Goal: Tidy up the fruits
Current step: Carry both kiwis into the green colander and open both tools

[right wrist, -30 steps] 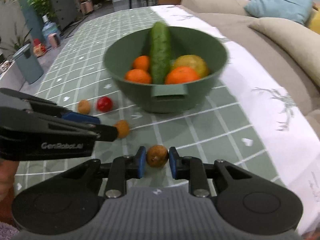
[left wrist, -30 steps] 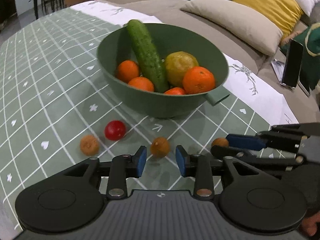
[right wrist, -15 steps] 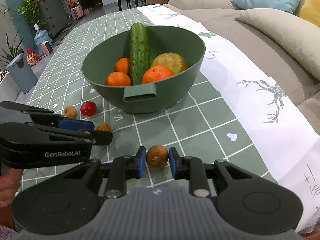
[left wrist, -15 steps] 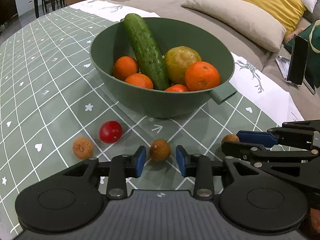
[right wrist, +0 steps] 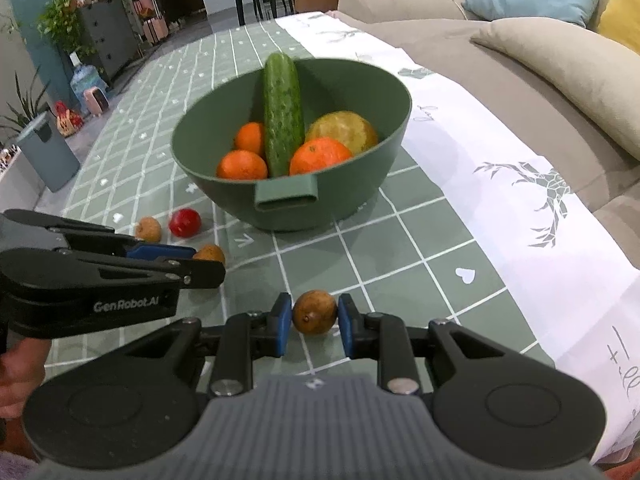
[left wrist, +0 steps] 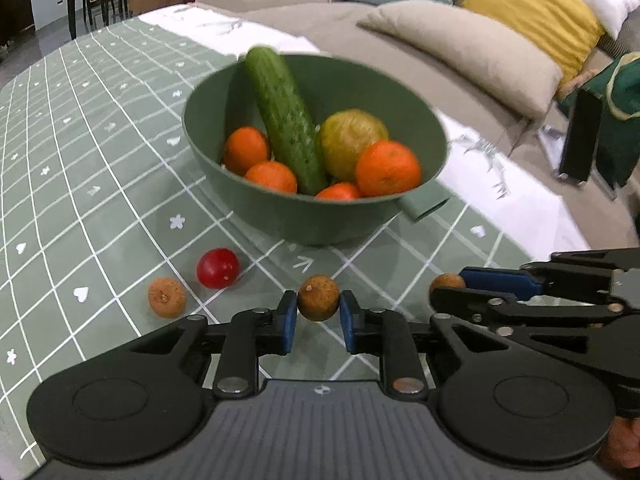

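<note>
A green bowl (left wrist: 280, 212) (right wrist: 348, 200) on the checked tablecloth holds a cucumber (left wrist: 284, 120), several oranges (left wrist: 387, 167) and a yellow-green fruit (left wrist: 352, 138). My left gripper (left wrist: 319, 309) is closing its jaws on a small brown fruit (left wrist: 319, 298), and the blue pads touch both its sides. My right gripper (right wrist: 314, 317) is shut on a second small brown fruit (right wrist: 314, 312). Both grippers sit side by side in front of the bowl. A red tomato (left wrist: 218, 268) (right wrist: 185, 222) and a loose brown fruit (left wrist: 167, 297) (right wrist: 148, 229) lie on the cloth to the left.
A beige sofa with cushions (left wrist: 460, 48) (right wrist: 560, 60) runs along the right, past the cloth's white border (right wrist: 500, 200). A dark device on a stand (left wrist: 580, 136) sits at the far right. A grey bin (right wrist: 44, 148) and plants stand on the floor at left.
The left gripper's jaws have closed in from wide apart onto the brown fruit between them. The right gripper has kept its grip on its fruit.
</note>
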Tool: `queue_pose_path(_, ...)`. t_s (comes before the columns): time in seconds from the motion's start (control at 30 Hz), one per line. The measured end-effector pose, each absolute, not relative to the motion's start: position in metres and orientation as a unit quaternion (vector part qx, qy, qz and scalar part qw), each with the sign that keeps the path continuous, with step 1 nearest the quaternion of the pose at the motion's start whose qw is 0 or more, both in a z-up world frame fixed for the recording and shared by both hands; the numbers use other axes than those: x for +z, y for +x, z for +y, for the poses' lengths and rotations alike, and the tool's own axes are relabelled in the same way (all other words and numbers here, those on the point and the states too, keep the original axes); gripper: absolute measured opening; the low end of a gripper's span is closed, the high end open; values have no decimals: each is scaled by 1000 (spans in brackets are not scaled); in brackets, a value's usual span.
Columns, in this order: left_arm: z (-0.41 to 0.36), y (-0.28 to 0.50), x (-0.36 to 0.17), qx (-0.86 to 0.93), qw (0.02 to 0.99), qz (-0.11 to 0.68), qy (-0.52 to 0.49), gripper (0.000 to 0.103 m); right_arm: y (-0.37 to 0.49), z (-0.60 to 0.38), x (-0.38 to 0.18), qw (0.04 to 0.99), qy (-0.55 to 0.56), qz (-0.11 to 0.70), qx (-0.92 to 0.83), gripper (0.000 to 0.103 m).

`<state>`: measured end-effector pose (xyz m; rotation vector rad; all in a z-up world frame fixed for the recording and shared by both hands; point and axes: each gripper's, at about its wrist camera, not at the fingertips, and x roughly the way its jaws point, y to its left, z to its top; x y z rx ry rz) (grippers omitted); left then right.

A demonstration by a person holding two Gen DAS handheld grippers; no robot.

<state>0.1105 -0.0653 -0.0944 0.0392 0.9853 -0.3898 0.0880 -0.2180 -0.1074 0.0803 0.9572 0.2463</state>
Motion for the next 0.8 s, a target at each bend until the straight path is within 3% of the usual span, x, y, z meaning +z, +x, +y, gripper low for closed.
queue_pose_path(0.5,-57,151,-16,-219,852,475,-27,25,97,-232,-42,900,58,405,150,21)
queue_pose_path(0.8,-64,188,-23,-221,832,509,-15,25,156,-238,-32,887,-5,425,183,21)
